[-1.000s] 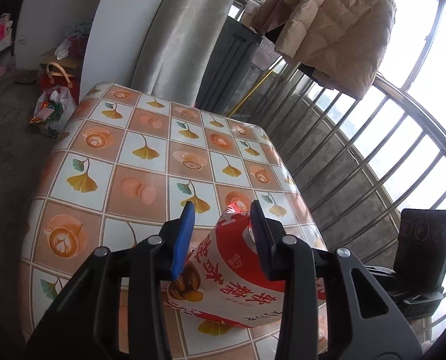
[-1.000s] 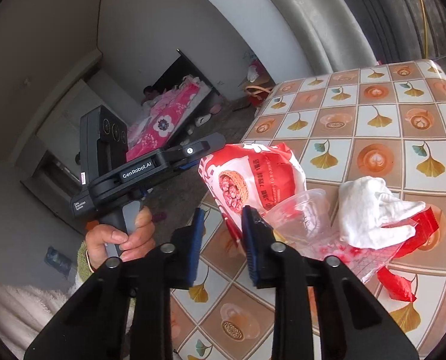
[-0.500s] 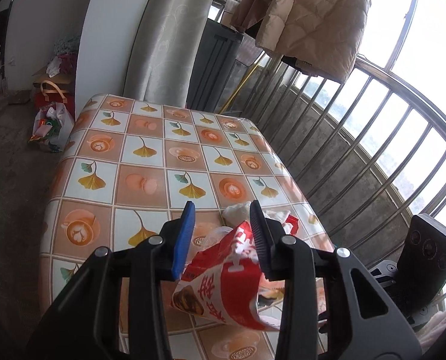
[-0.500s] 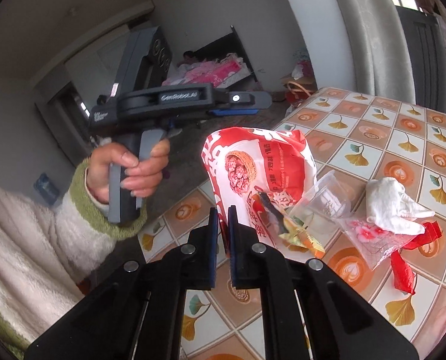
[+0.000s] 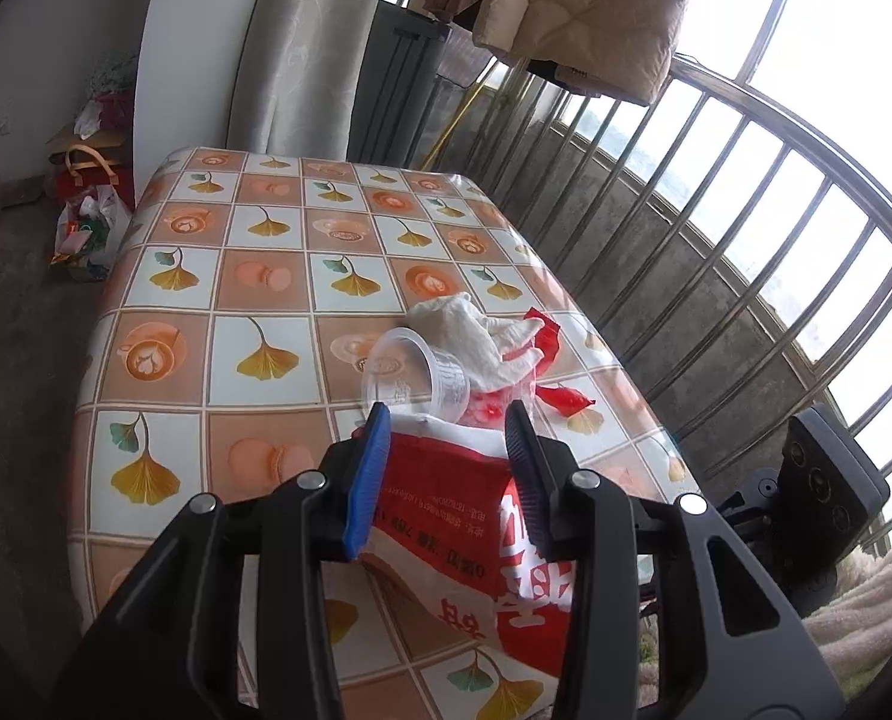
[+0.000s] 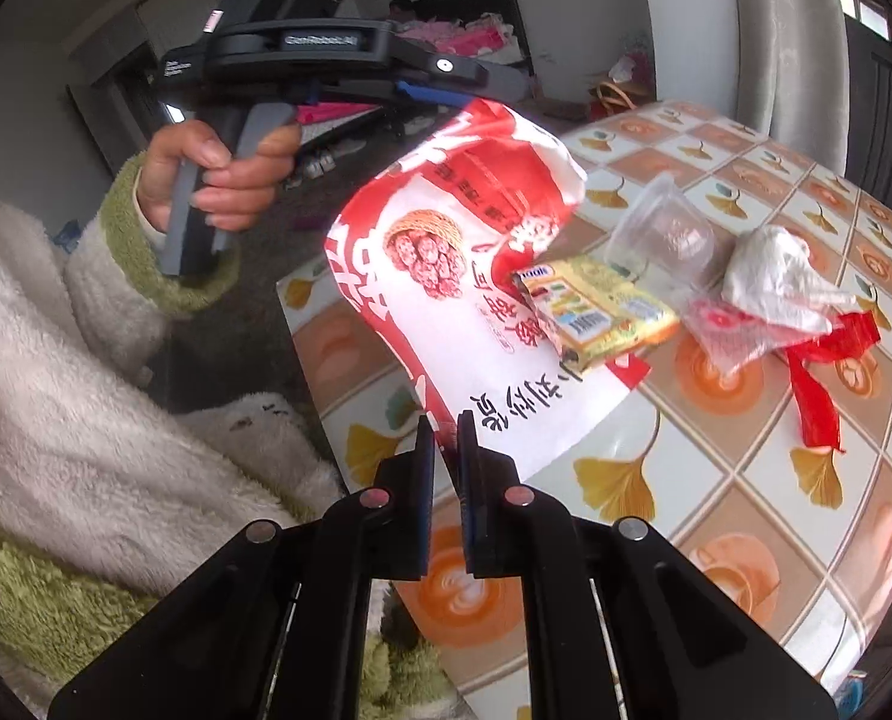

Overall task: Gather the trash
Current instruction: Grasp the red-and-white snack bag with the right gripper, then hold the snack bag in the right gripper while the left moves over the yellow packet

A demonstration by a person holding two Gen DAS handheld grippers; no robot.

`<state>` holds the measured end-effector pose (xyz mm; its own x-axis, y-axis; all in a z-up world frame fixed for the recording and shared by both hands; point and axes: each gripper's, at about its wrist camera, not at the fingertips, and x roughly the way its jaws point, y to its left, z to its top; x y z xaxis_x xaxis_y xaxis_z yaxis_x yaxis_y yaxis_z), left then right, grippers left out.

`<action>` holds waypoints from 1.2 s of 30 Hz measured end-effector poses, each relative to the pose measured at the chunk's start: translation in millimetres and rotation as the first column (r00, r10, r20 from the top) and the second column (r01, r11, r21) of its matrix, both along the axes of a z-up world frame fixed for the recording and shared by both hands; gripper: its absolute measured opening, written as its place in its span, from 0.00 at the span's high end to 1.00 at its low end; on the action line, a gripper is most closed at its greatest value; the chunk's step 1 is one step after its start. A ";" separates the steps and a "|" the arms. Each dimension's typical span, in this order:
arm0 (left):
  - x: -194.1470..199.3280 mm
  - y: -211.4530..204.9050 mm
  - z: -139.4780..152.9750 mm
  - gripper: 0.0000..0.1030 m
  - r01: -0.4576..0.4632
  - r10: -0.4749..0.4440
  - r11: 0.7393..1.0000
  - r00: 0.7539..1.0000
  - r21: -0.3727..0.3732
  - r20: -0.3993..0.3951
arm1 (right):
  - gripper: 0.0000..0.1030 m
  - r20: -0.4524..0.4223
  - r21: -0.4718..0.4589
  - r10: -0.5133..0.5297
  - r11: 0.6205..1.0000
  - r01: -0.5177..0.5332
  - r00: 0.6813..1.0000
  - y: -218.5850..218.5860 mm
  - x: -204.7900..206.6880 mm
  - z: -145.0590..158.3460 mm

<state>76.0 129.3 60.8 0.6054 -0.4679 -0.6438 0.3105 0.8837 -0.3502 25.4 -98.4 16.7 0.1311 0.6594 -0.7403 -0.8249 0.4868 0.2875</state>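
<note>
Your right gripper [image 6: 445,423], jaws pinched on the near edge of the red-and-white printed plastic snack bag [image 6: 464,276], lifts it over the table's near-left corner as a receptacle, while your left gripper [image 5: 446,426], jaws spread apart, straddles the bag's top without clamping, ready to widen its mouth for the clear plastic cup [image 5: 413,375] just beyond.

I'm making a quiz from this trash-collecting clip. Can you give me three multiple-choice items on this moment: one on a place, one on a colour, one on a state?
1. Where does the crumpled white tissue lie?
A. on the floor
B. on the tablecloth, beside the clear plastic cup
C. inside the red and white bag

2. What colour is the ribbon-like scrap by the tissue?
A. red
B. blue
C. black

3. How is the right gripper?
A. wide open
B. shut on the bag's edge
C. out of view

Answers:
1 B, since it rests on the tablecloth next to the tipped cup.
2 A, as it is plainly red.
3 B, because the bag's edge is pinched between its fingers.
</note>
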 end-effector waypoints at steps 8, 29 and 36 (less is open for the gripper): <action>-21.5 -12.5 -28.3 0.65 0.085 -0.079 0.995 0.990 0.047 -0.118 | 0.71 -0.184 0.115 -0.092 0.987 0.114 0.979 -42.1 12.9 -11.1; -42.6 -51.5 -95.6 0.66 0.159 -0.152 0.987 0.949 0.002 -0.275 | 0.65 -0.206 0.425 -0.208 0.861 0.279 0.956 -14.0 26.2 43.1; -47.9 -63.9 -96.0 0.65 0.169 -0.161 0.986 0.954 0.010 -0.253 | 0.75 -0.318 0.223 -0.291 0.902 0.370 0.902 -22.1 13.3 -5.2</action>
